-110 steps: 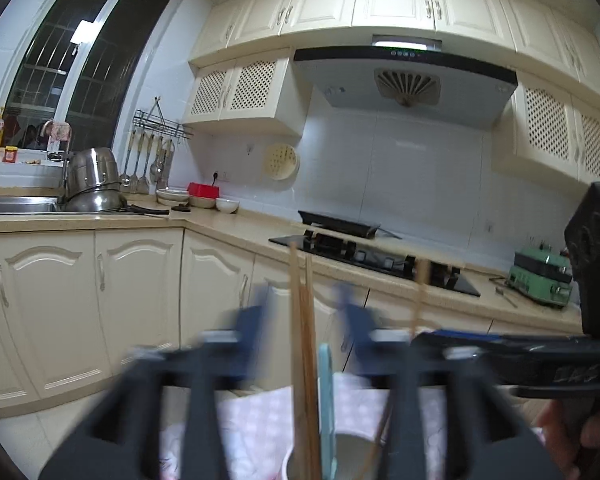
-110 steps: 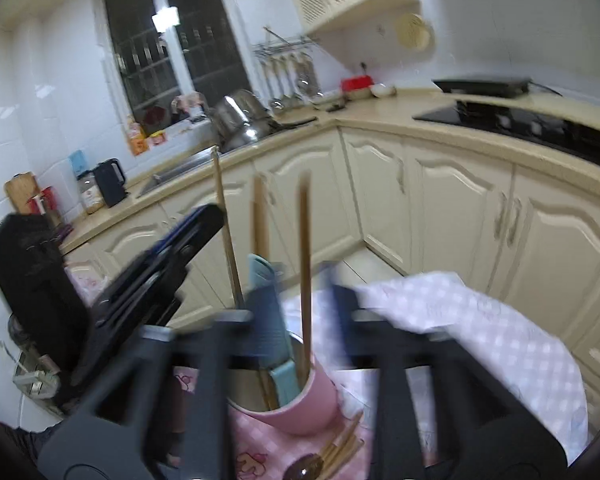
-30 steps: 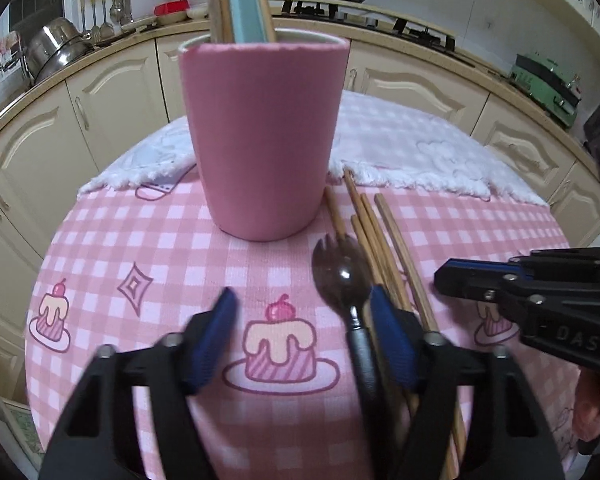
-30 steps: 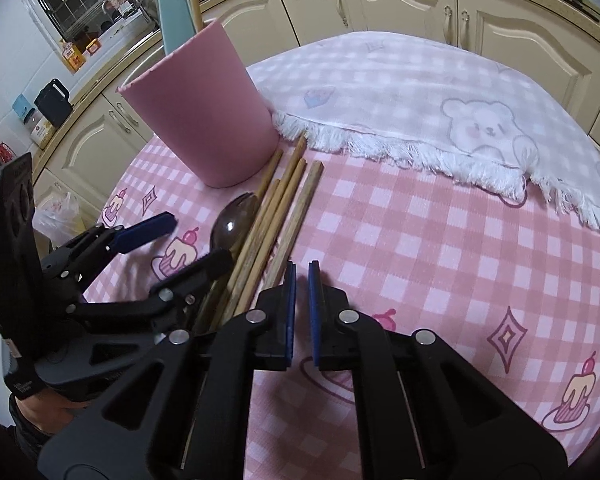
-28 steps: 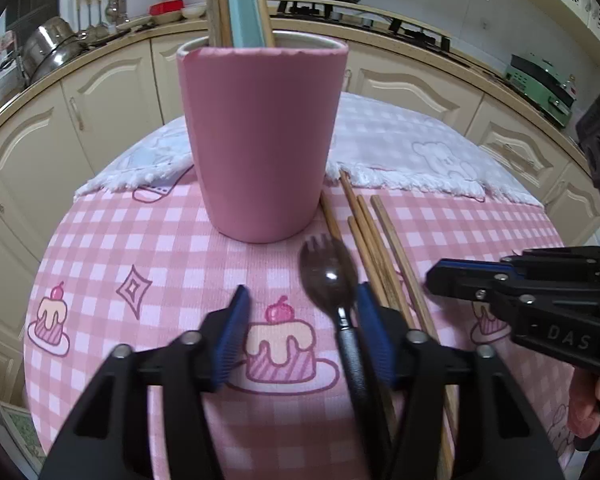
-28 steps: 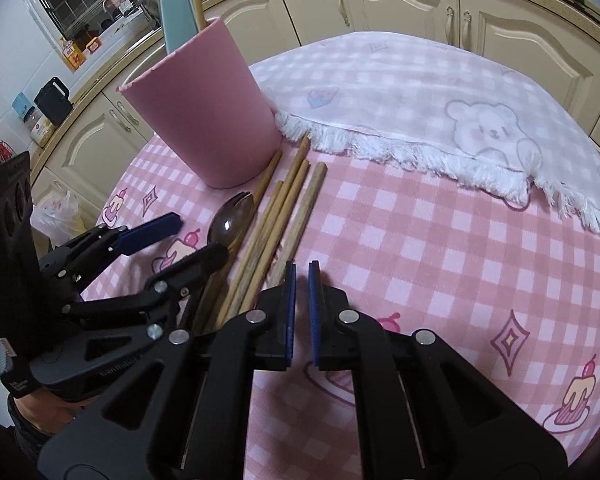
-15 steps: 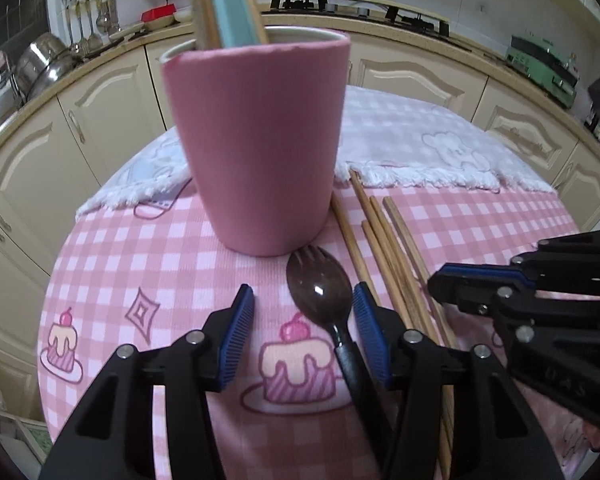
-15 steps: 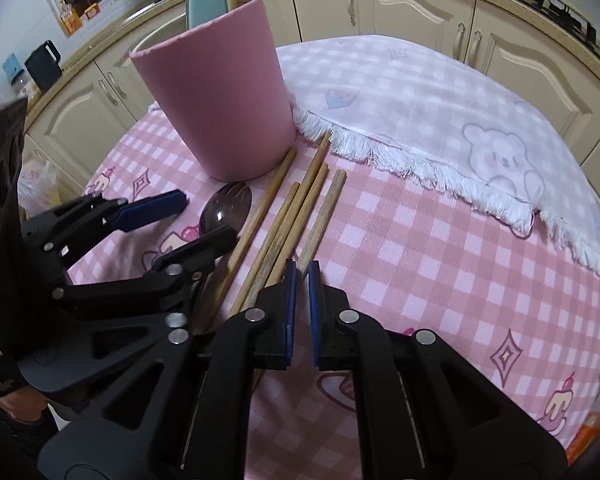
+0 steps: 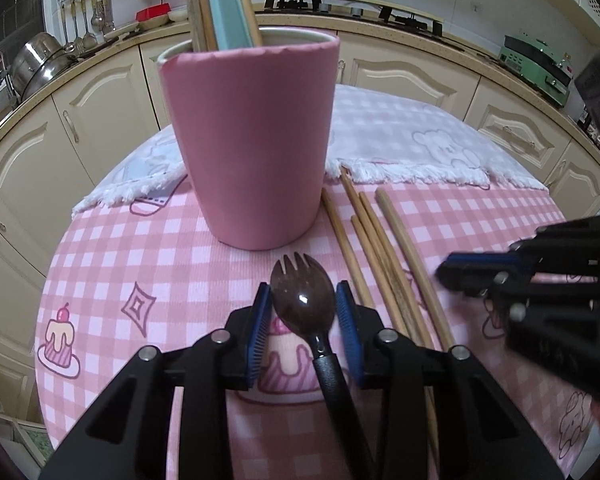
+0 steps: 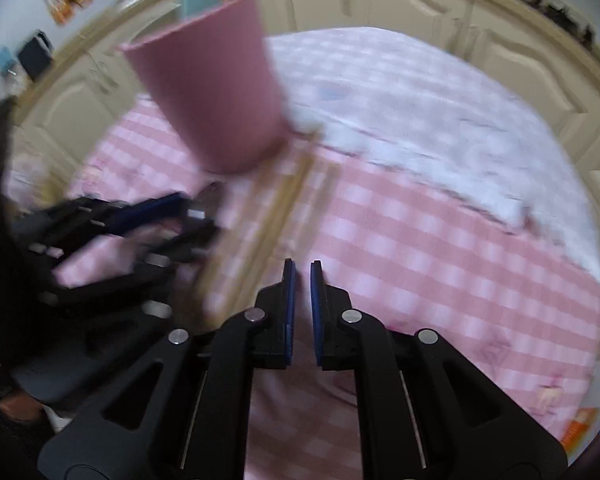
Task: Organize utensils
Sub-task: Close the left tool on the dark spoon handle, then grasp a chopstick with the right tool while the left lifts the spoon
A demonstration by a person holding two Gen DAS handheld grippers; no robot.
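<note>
Utensils are what I am sorting, and the one I am after is the brown spork (image 9: 302,306), lying on the pink checked tablecloth (image 9: 112,256) just in front of the pink cup (image 9: 252,140).

Left wrist view: my left gripper (image 9: 303,322) has its jaws closing around the spork's bowl, 1 blue pad on each side. The pads look right at the bowl's edges, but I cannot tell that they press on it yet. The black handle runs back under the gripper. The cup already holds a pale blue utensil (image 9: 228,4) and some wooden sticks. Just right of the spork lie 4 wooden chopsticks (image 9: 380,248), side by side, their far ends touching the fringe of the white cloth (image 9: 412,148). My right gripper (image 9: 446,270) sits beside them at the right edge.

Right wrist view: this picture is blurred. The right gripper (image 10: 302,280) has its jaws nearly together with nothing between them. The cup (image 10: 212,100) and chopsticks (image 10: 260,236) show ahead and to the left, with the left gripper (image 10: 198,216) beyond them.

My worry is the grip. A rounded bowl pinched at its widest part may squirt forward or pivot, and the long handle would swing down as I lift. The nearest chopstick is close enough to be nudged too.
</note>
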